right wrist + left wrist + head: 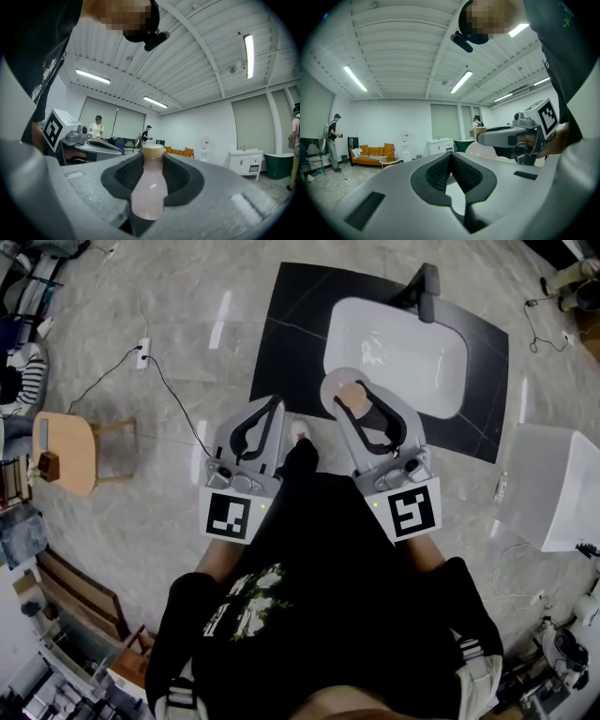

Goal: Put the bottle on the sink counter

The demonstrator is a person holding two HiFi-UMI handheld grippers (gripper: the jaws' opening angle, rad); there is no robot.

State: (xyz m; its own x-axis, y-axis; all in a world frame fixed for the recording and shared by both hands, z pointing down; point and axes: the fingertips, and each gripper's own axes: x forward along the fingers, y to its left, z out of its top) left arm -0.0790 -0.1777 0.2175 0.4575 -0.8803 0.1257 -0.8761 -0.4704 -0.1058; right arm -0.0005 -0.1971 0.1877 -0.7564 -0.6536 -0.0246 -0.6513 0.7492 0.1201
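Grey marble floor surrounding black sink surface; white basin sitting in it, faucet at far edge.

- You are carrying right gripper over basin's near left corner, as head view reads it; height not determinable.
- Right fingers are clamping pink bottle by body, tan cap uppermost.
- Left gripper is idling, fingers pressed together, nothing between.

Recommendation: be steering toward bare black area left of basin, keeping bottle upright. Be lowering until base is seating flat before releasing.
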